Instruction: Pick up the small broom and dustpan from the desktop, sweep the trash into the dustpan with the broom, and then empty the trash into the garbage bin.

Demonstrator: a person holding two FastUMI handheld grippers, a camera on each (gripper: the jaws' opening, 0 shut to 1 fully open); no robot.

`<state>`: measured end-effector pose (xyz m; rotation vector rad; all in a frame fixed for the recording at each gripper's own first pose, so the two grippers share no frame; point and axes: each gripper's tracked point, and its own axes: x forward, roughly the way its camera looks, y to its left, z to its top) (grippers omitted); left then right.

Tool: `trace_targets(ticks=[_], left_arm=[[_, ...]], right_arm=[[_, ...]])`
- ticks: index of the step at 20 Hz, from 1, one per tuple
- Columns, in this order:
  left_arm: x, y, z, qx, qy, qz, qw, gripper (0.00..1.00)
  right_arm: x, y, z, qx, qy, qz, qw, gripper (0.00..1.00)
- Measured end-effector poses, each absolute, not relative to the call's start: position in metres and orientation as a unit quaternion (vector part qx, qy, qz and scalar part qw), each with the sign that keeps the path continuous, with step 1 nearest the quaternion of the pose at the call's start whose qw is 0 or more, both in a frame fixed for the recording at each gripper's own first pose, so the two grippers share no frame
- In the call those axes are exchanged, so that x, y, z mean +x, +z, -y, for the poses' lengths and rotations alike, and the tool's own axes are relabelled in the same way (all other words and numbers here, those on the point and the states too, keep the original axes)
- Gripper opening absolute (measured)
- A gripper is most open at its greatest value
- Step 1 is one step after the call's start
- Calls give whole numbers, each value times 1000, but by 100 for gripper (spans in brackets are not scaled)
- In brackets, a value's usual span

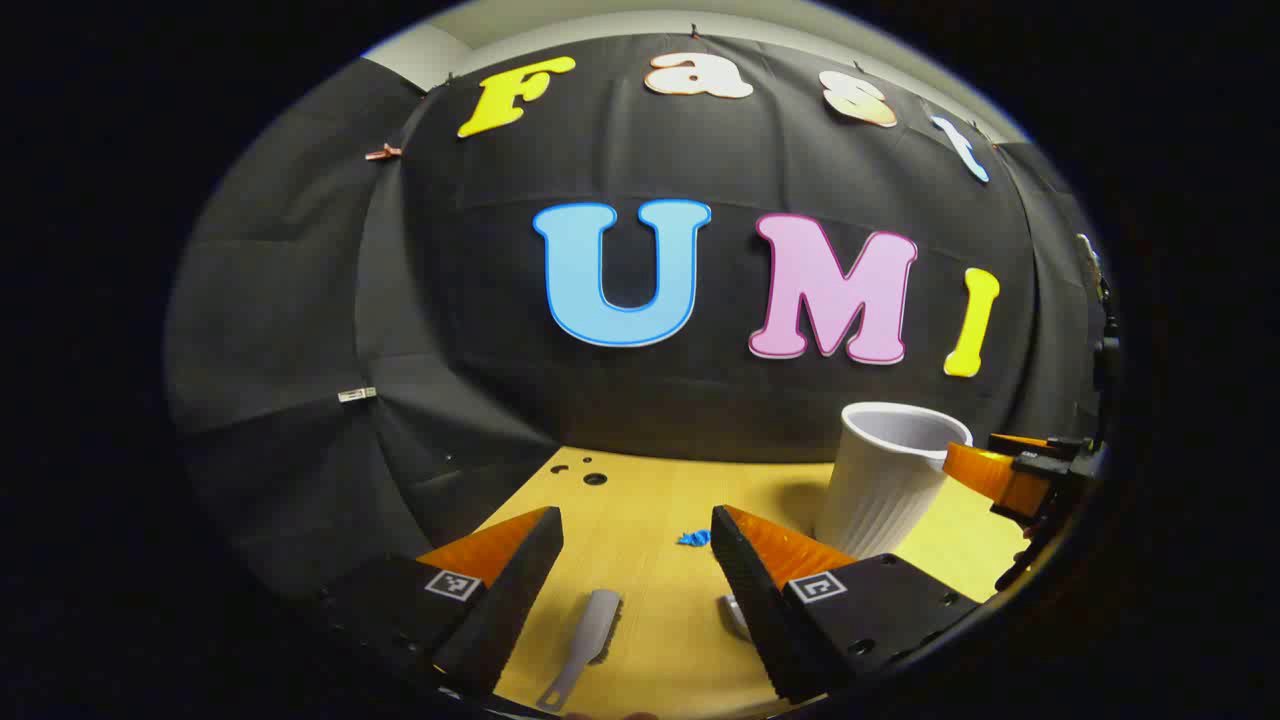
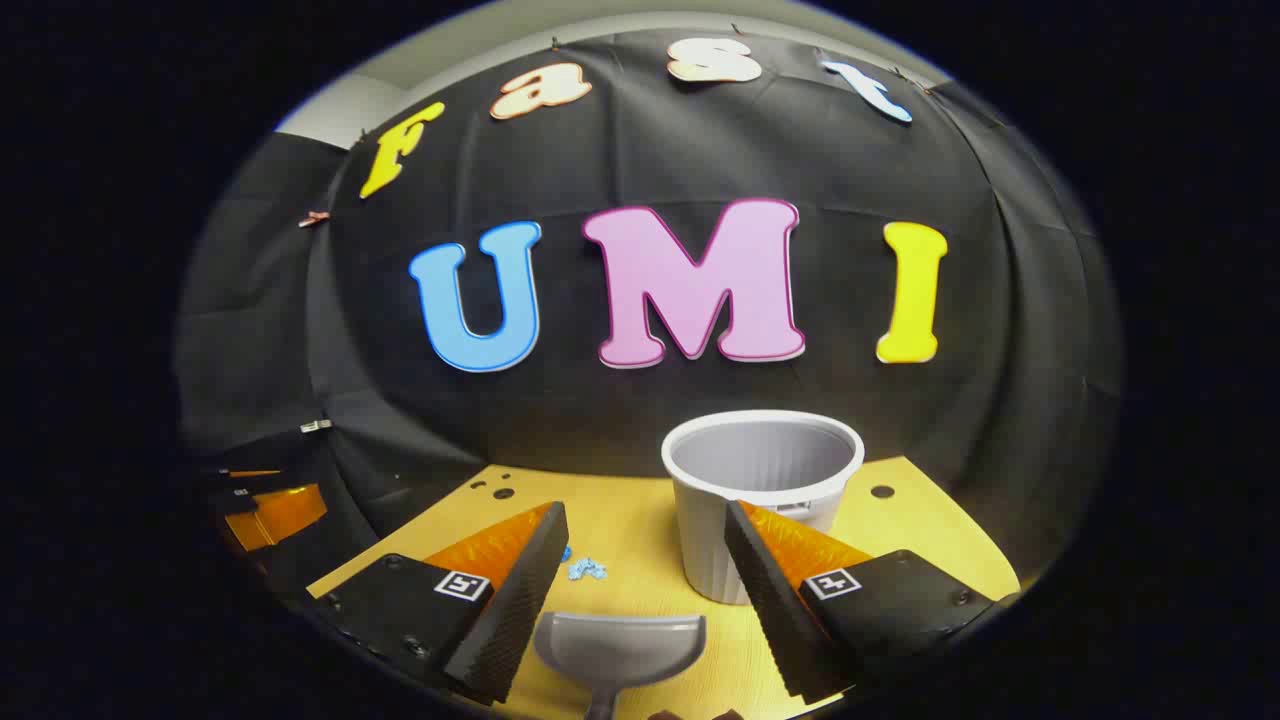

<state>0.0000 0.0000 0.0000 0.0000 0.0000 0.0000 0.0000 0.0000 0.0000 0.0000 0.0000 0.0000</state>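
Small grey broom lying flat on the yellow tabletop, handle toward the camera, seen between the spread fingers of the left tool, which is released and grips nothing. Grey dustpan resting on the tabletop, scoop facing away, framed by the fingers of the right tool, likewise released and apart from it. Blue scraps of trash lie on the tabletop just beyond the dustpan; in the left gripper view the trash sits beside the right-hand finger. White ribbed garbage bin stands upright near the back wall; the right gripper view looks into its mouth, where the visible inner wall is bare.
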Motion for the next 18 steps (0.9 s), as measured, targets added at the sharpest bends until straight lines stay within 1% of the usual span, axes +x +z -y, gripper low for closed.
trace_targets(ticks=[2, 3, 7, 12, 14, 18], left_arm=[[1, -11, -4, 17, -5, -18, 1000, 96], [1, -18, -7, 23, -5, -28, 999, 96], [5, -30, -3, -6, -31, -42, 999, 96], [11, -39, -8, -8, -37, -54, 998, 96], [15, -44, -16, -8, -29, -60, 998, 96], [20, -62, -25, -26, -30, -94, 995, 95]], right_arm=[[1, -9, -1, 8, -10, -15, 1000, 96], [1, -12, 0, 4, -17, -21, 1000, 98], [2, -20, 5, -1, -36, -35, 999, 99], [1, -23, -1, -8, -34, -42, 999, 99], [0, -25, -4, -17, -31, -43, 998, 99], [0, -31, -8, -26, -24, -55, 998, 99]])
